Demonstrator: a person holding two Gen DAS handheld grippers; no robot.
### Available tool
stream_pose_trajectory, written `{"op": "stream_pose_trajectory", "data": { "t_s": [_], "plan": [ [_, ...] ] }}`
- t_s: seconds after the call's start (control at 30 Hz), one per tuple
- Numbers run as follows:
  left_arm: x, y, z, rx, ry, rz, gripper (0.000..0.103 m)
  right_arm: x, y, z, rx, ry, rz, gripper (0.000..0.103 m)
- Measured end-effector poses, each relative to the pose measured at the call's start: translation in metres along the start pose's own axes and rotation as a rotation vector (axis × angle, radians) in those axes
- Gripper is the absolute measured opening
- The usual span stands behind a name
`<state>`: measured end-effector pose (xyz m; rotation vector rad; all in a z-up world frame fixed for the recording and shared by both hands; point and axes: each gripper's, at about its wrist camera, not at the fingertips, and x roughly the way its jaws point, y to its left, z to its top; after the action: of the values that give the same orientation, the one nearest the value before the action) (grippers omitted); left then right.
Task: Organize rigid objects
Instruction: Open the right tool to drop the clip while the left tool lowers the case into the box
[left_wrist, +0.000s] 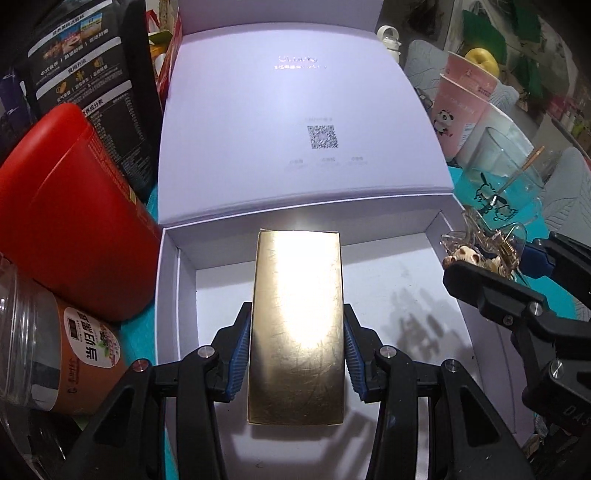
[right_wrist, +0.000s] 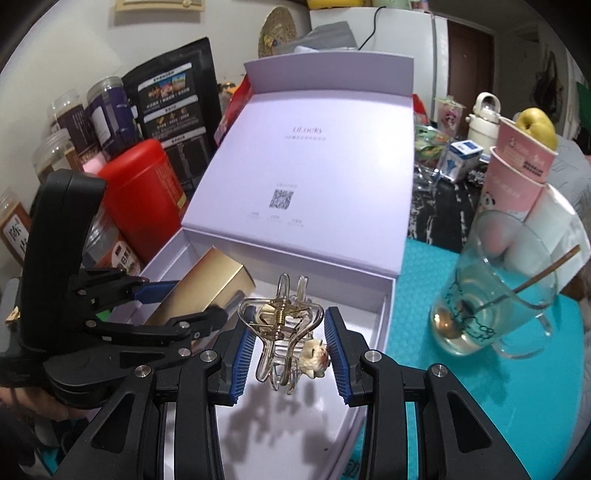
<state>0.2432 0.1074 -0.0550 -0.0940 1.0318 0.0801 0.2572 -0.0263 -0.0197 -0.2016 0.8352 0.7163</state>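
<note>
Both grippers are over the open white box now. The left gripper pinches a gold carton by its long sides, blue pads flat against it, and the carton hangs lengthwise above the box's bare white floor, its far end pointing toward the raised lid. From the right wrist view that same carton shows at the left half of the box, tilted, nose low.

The right gripper has a clear hair claw clip caught between its pads — gold spring on top, a little cream animal charm against the right pad. It is held over the near part of the box floor, and its shadow falls on the white below it.

Around the box: a red tin just to the left, a clear jar with a brown label nearer still, and a black pouch behind them. On the right, on the teal surface, stands a glass mug with a spoon in it — a pink panda cup lies beyond.
</note>
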Motion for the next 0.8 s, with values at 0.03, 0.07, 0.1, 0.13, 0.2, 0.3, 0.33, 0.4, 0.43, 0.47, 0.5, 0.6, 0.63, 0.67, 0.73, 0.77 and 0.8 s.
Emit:
{"op": "stream_pose_trajectory", "data": {
  "t_s": [0.03,0.07,0.1,0.13,0.2,0.3,0.33,0.4,0.43,0.47,0.5,0.6,0.63,0.67,0.73,0.77,0.8],
  "plan": [
    [0.003,0.000,0.000,-0.004,0.012,0.005,0.044,0.001,0.000,0.000,-0.003,0.004,-0.002,0.038],
    [0.005,0.001,0.000,-0.005,0.019,0.010,0.044,0.002,0.000,-0.001,-0.005,0.008,-0.001,0.038],
    [0.006,0.001,0.000,-0.010,0.021,0.014,0.044,0.004,0.000,-0.002,-0.005,0.018,-0.004,0.038],
    [0.007,0.002,-0.001,-0.015,0.020,0.017,0.044,0.005,0.000,-0.002,-0.005,0.024,-0.007,0.045],
    [0.007,0.002,-0.001,-0.017,0.020,0.030,0.045,0.005,-0.001,-0.004,0.001,0.027,-0.020,0.059],
    [0.007,0.004,-0.001,-0.038,0.030,0.039,0.045,0.003,-0.002,-0.005,-0.007,0.029,-0.039,0.072],
    [0.006,0.004,-0.001,-0.039,0.029,0.040,0.045,0.002,-0.002,-0.005,-0.008,0.030,-0.050,0.072],
    [0.000,0.008,-0.006,-0.036,0.024,0.050,0.047,0.001,-0.004,-0.005,-0.004,0.035,-0.060,0.072],
    [-0.001,0.008,-0.007,-0.036,0.023,0.053,0.052,0.000,-0.004,-0.005,-0.001,0.036,-0.061,0.072],
    [-0.003,0.007,-0.007,-0.034,0.023,0.056,0.057,-0.002,-0.005,-0.005,0.005,0.036,-0.060,0.072],
    [-0.004,0.007,-0.008,-0.032,0.022,0.051,0.069,-0.004,-0.005,-0.005,0.006,0.036,-0.056,0.072],
    [-0.010,0.008,-0.010,-0.039,0.010,0.028,0.078,-0.008,-0.004,-0.006,0.009,0.036,-0.054,0.072],
    [-0.013,0.007,-0.011,-0.036,0.008,0.034,0.078,-0.010,-0.003,-0.006,0.009,0.035,-0.059,0.072],
    [-0.015,0.007,-0.012,-0.035,0.005,0.037,0.078,-0.013,-0.003,-0.006,0.009,0.033,-0.063,0.072],
    [-0.022,0.006,-0.015,-0.035,0.002,0.033,0.078,-0.019,-0.002,-0.007,0.014,0.026,-0.068,0.072],
    [-0.025,0.005,-0.016,-0.034,0.001,0.030,0.078,-0.021,-0.001,-0.006,0.016,0.023,-0.069,0.072],
    [-0.028,0.006,-0.018,-0.034,-0.001,0.029,0.078,-0.024,-0.001,-0.006,0.019,0.019,-0.072,0.072]
  ]
}}
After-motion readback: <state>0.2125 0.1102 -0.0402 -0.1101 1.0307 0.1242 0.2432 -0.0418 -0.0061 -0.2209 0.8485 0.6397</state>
